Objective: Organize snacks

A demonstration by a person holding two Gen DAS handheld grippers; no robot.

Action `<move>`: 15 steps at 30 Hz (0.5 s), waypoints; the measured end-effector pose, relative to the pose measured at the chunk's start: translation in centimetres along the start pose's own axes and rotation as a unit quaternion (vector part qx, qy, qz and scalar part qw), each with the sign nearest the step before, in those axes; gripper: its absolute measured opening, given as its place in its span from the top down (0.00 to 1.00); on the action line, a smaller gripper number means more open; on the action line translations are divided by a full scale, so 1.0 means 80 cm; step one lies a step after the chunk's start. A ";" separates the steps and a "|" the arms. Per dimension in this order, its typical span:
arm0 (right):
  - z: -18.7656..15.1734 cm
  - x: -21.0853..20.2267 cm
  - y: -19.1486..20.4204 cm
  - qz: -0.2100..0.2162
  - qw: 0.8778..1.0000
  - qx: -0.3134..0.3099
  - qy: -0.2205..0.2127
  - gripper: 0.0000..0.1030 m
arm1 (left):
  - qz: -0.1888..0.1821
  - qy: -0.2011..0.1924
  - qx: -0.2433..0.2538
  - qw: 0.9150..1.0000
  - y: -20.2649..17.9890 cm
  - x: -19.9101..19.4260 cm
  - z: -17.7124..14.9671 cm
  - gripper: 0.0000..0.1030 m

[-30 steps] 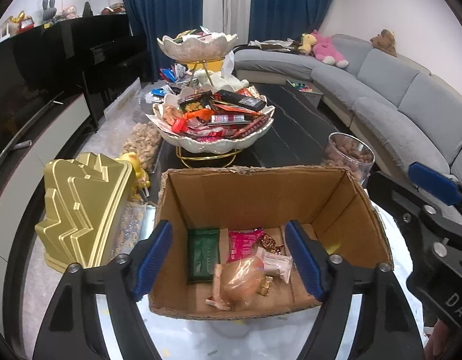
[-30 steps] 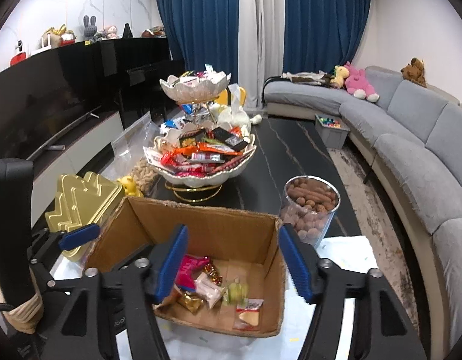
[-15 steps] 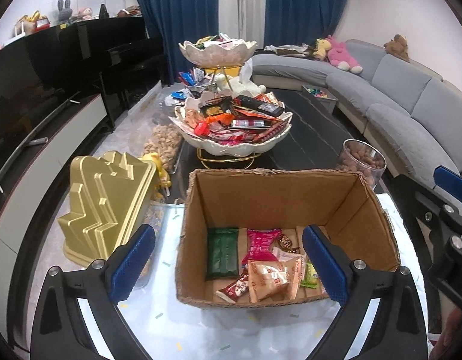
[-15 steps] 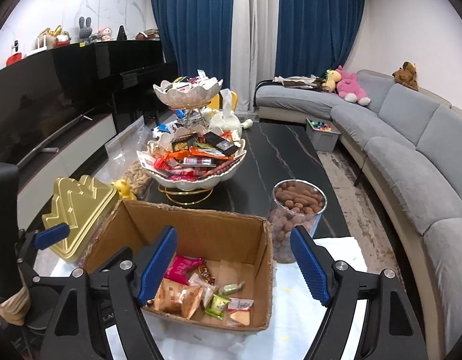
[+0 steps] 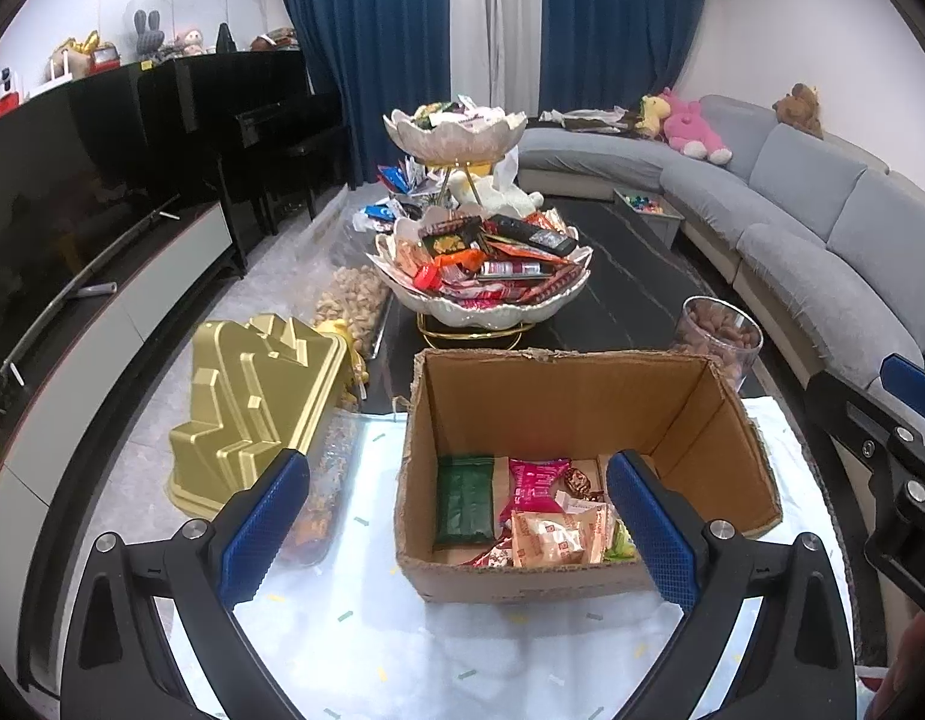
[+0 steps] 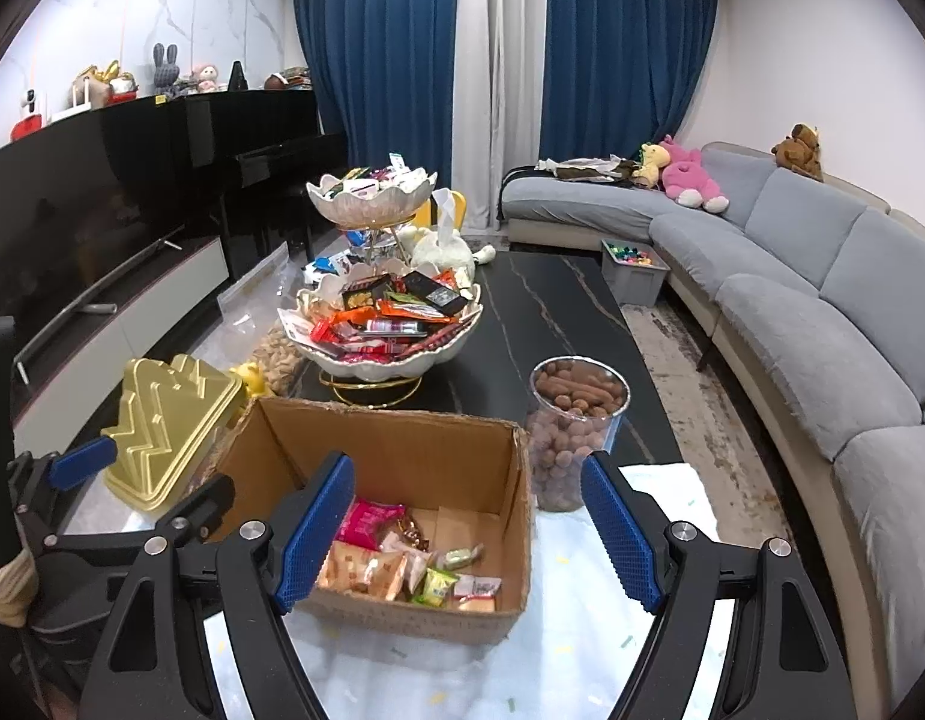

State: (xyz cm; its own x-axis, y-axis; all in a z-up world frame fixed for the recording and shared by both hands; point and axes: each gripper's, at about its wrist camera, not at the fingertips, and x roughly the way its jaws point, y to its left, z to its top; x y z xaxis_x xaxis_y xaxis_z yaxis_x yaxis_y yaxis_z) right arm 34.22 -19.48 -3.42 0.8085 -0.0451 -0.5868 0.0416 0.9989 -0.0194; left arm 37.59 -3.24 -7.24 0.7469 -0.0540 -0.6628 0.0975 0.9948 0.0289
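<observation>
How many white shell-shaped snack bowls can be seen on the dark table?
2. The lower bowl sits on a gold stand behind the cardboard box; the upper bowl is raised behind it. Others may be hidden.

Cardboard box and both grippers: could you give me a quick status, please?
Left gripper and right gripper open, empty. Cardboard box holds wrapped snacks. Nothing in the way.

You have a grey sofa (image 6: 822, 312) on your right, a pink plush toy (image 6: 693, 180) on it, blue curtains (image 6: 618, 72) behind.
</observation>
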 end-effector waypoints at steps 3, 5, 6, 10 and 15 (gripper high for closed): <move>-0.001 -0.014 -0.002 -0.003 1.000 0.000 -0.003 0.24 | 0.002 -0.007 0.001 1.000 0.001 -0.014 0.000 0.01; -0.003 -0.023 -0.002 -0.004 1.000 0.000 -0.005 0.24 | 0.002 -0.012 0.002 1.000 0.001 -0.025 -0.002 0.01; -0.005 -0.028 -0.003 -0.004 1.000 0.001 -0.006 0.24 | 0.002 -0.015 0.003 1.000 0.001 -0.031 -0.003 0.01; -0.013 -0.046 -0.004 -0.003 1.000 0.003 -0.007 0.24 | 0.002 -0.017 0.006 1.000 -0.001 -0.050 -0.011 0.01; -0.023 -0.071 -0.007 -0.003 1.000 0.003 -0.011 0.24 | 0.002 -0.019 0.009 1.000 -0.002 -0.079 -0.030 0.01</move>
State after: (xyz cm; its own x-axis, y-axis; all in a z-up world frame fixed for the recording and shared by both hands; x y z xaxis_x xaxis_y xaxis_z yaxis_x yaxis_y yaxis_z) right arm 28.52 -19.75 -1.60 0.8211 -0.0518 -0.5685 0.0507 0.9986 -0.0177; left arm 31.28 -2.83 -4.85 0.7719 -0.0535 -0.6335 0.1058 0.9934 0.0450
